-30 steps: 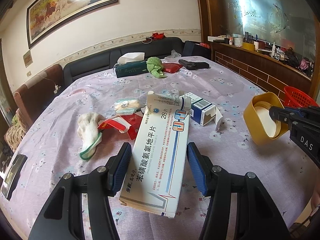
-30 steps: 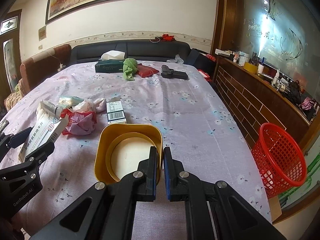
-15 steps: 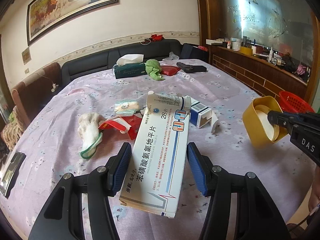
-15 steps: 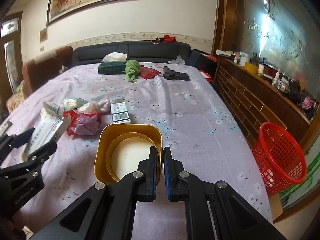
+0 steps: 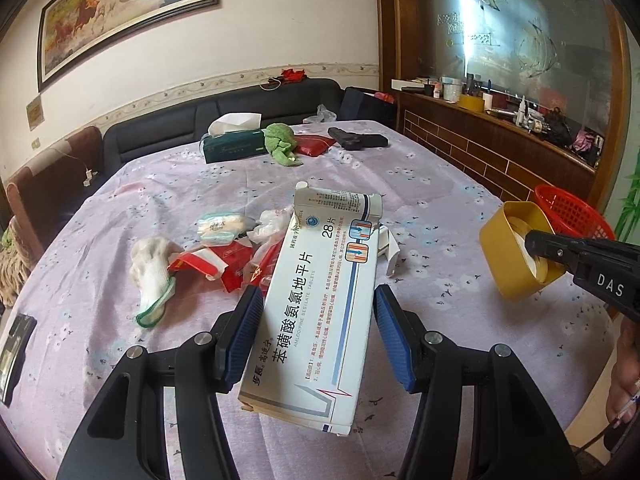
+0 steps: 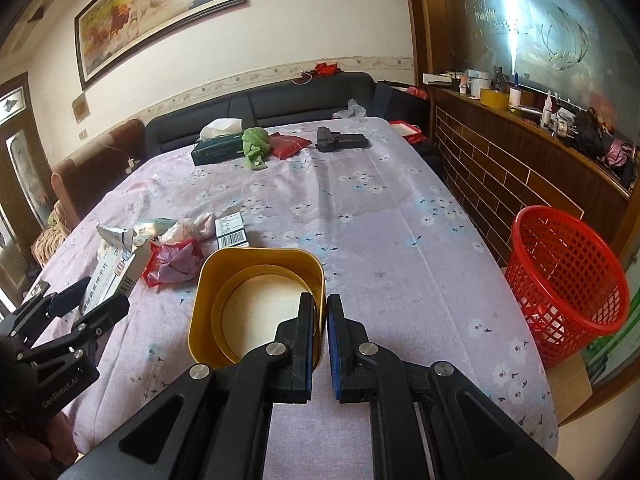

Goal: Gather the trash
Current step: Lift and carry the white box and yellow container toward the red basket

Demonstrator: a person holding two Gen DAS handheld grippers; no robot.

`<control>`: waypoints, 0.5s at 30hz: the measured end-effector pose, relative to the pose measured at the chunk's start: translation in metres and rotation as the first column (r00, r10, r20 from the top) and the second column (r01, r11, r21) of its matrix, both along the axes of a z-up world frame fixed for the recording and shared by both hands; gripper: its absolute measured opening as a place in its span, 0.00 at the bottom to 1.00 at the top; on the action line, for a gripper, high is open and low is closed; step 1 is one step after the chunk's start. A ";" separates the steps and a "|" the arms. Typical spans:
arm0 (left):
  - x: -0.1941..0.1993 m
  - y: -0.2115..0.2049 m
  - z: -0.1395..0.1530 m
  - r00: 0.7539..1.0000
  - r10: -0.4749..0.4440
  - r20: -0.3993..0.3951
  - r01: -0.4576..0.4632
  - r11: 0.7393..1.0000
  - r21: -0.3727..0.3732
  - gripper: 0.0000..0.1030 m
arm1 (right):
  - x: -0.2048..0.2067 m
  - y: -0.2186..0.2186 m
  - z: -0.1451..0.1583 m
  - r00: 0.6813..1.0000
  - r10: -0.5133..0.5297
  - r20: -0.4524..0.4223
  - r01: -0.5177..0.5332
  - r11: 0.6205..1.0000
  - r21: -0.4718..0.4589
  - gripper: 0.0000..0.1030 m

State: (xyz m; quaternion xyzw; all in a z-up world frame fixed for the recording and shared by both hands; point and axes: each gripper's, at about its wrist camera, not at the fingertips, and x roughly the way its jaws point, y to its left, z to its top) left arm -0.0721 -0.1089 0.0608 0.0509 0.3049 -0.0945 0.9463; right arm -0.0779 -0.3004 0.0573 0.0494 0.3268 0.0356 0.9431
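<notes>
My left gripper [image 5: 318, 312] is shut on a long white medicine box [image 5: 324, 312] and holds it above the table; it also shows in the right wrist view [image 6: 106, 276]. My right gripper [image 6: 319, 312] is shut on the near wall of a yellow square container [image 6: 256, 304] and holds it off the table; it also shows in the left wrist view [image 5: 516, 248]. A red mesh basket [image 6: 560, 280] stands on the floor right of the table. More trash lies on the table: red wrappers [image 5: 212, 264], a white sock [image 5: 152, 276], a small blue-white box [image 6: 232, 232].
A tissue box [image 5: 232, 144], a green cloth [image 5: 280, 144], a red pouch [image 5: 316, 144] and a black object [image 5: 356, 140] lie at the far end of the purple tablecloth [image 6: 360, 208]. A wooden counter runs along the right. A dark device [image 5: 12, 348] lies at the left edge.
Both grippers have risen a little with their loads. The medicine box now hides most of the small blue-white box in the left view. Both grips are unchanged.
</notes>
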 end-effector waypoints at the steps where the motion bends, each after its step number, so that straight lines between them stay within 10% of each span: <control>1: 0.000 -0.002 0.000 1.000 -0.001 -0.001 0.001 1.000 0.004 0.55 | 0.001 -0.001 -0.001 1.000 0.001 -0.002 -0.001 1.000 0.005 0.07; 15: 0.008 -0.049 0.008 0.997 -0.078 0.015 0.077 0.995 0.056 0.54 | 0.001 -0.033 -0.002 0.999 -0.043 0.001 0.043 0.998 0.048 0.07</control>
